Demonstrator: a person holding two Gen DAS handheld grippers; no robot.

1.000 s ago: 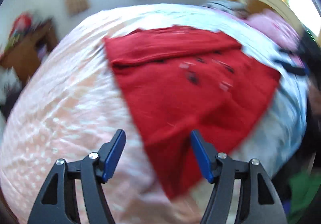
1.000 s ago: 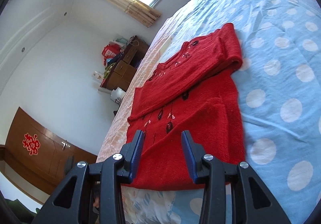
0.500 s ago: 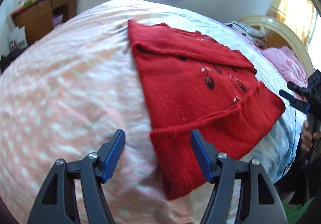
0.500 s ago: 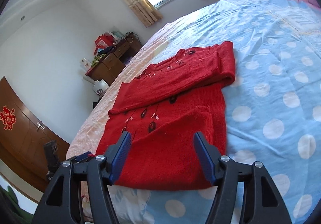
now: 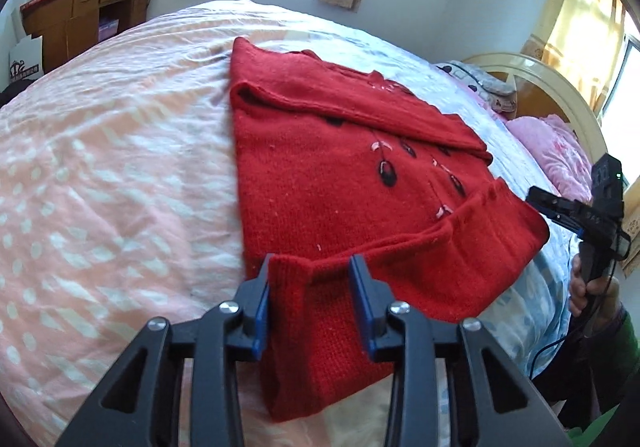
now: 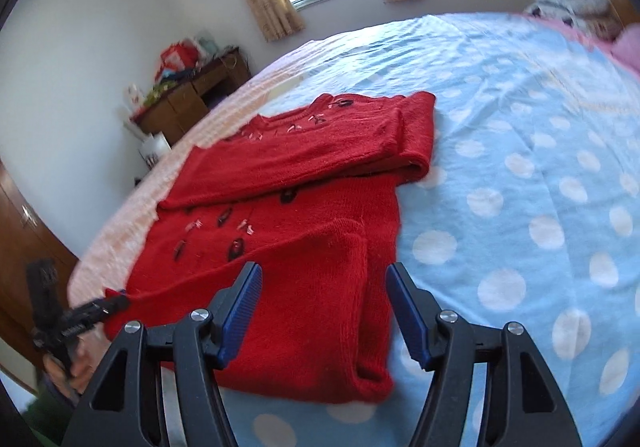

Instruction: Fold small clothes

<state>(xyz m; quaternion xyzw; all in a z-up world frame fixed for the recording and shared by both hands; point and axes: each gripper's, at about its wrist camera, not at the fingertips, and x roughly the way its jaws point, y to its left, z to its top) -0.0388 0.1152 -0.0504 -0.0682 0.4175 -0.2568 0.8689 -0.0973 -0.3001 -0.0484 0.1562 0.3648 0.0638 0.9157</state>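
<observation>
A red knitted sweater (image 5: 360,167) (image 6: 300,167) with dark embroidered buds lies flat on the bed, its sleeves folded across the chest. My left gripper (image 5: 312,267) is at the sweater's near hem corner. Its jaws are closing, and the bunched, slightly raised fabric fills the gap between the blue pads. In the right wrist view the left gripper (image 6: 120,297) pinches that same corner. My right gripper (image 6: 324,275) hangs open just above the other hem corner, with fabric below the gap and neither pad touching it. Its tips (image 5: 538,203) show beside that corner in the left wrist view.
The bed cover (image 5: 100,167) is pink with white dots on one side and blue with dots (image 6: 520,167) on the other. A wooden desk (image 5: 80,19) with clutter stands by the wall. A cream headboard (image 5: 552,87) and a pink pillow (image 5: 560,151) lie beyond the sweater. A person's hand (image 5: 588,287) holds the right gripper.
The left jaws have narrowed onto the hem corner, which now stands up between them. The right jaws have widened. Both views have rolled towards level.
</observation>
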